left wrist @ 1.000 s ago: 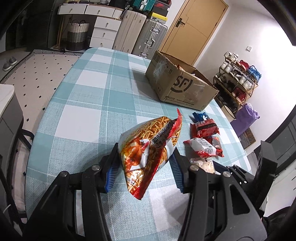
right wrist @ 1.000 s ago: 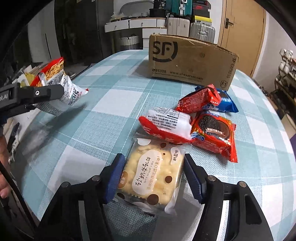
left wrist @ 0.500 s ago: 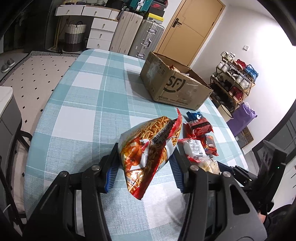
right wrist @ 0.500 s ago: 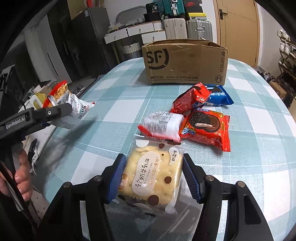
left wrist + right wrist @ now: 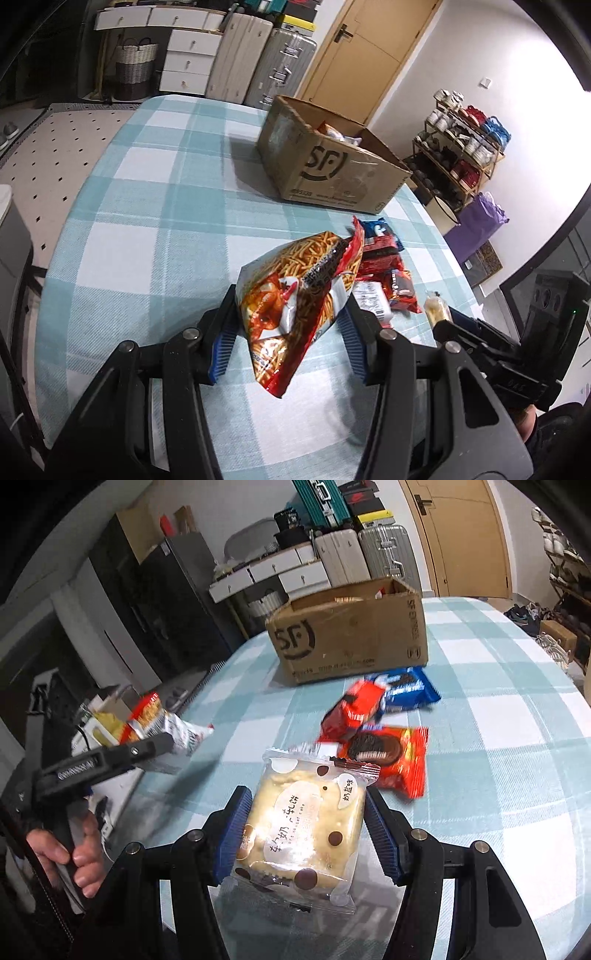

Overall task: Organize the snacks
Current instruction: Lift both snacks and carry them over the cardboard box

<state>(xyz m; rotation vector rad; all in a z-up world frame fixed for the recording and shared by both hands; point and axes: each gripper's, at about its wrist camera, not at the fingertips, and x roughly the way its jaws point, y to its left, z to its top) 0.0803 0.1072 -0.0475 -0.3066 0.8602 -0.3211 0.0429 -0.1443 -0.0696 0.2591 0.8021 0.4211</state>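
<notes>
Short of the cardboard box (image 5: 332, 173), the left gripper (image 5: 288, 332) pinches a light, crushable crisp bag (image 5: 295, 295) mid-body; the right gripper (image 5: 306, 834) clamps a soft cake packet (image 5: 303, 827) by its sides.

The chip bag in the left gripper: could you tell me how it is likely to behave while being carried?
The chip bag looks puffy and probably light. Its lower end hangs free below the left gripper, so it may swing or flop. The glossy film looks slippery, and hard squeezing would likely crush the sticks inside.
</notes>
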